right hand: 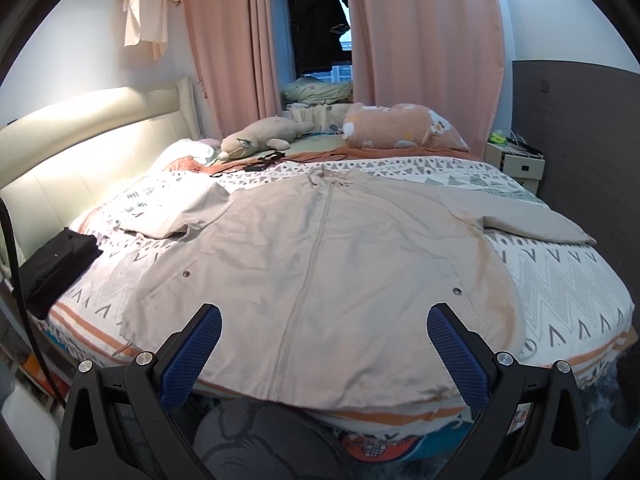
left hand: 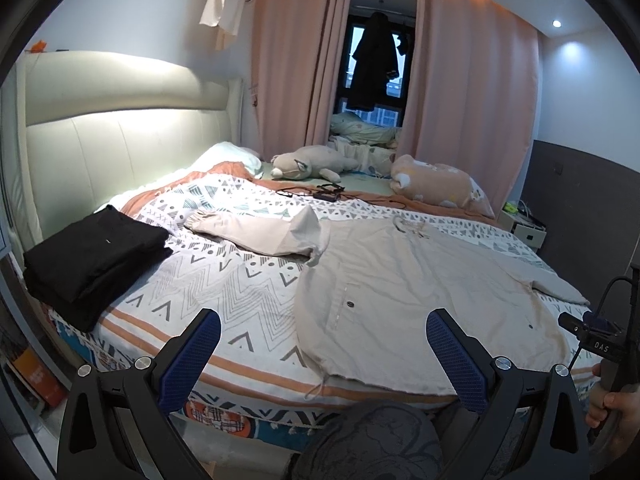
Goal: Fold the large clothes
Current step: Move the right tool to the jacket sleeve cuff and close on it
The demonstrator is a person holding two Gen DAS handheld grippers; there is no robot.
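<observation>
The beige zip-front jacket (right hand: pixel 320 248) is lying spread flat, front up, across the patterned duvet (right hand: pixel 560 264) on the bed, its hem reaching the near edge and both sleeves stretching outward. You are holding the left tool (left hand: pixel 323 346) above that near edge, its blue-padded fingers (left hand: pixel 192 360) standing wide apart and gripping nothing. You are holding the right tool (right hand: pixel 324 346) over the jacket's hem, its fingers likewise spread and empty. A folded black garment (left hand: pixel 92 260) is sitting near the headboard (left hand: pixel 100 148), well apart from the jacket. A plush toy (right hand: pixel 264 140) is resting at the bed's far side by the pink curtains (right hand: pixel 424 40).
</observation>
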